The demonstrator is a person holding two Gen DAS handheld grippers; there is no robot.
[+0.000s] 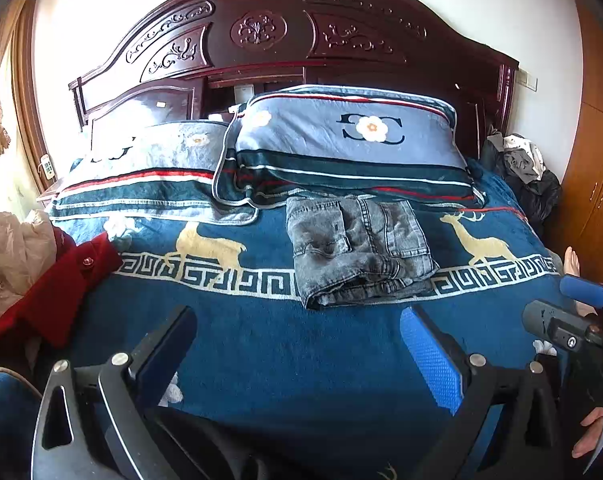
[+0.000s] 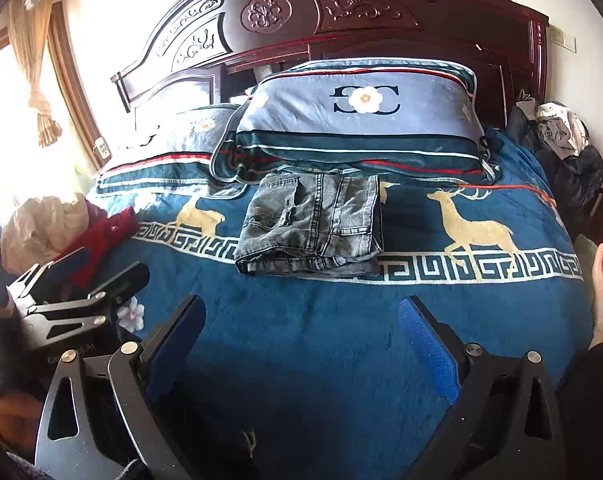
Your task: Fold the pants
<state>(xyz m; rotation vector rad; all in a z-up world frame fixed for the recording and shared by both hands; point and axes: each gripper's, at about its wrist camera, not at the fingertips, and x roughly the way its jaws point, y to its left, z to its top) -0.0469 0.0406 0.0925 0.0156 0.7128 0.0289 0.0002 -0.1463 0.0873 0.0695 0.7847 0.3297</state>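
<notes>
Grey pants (image 1: 357, 248) lie folded at frame centre on the blue blanket (image 1: 301, 352). Left gripper (image 1: 297, 320) and right gripper (image 2: 301, 312) both spread, holding nothing.

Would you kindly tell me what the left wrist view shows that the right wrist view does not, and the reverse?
Left wrist view only: the right tool from the side, at the right edge. Right wrist view only: the left tool from the side, at the left edge. Both: the folded grey jeans on the blue deer blanket below the pillow, a red garment, and both tools open, holding nothing.
</notes>
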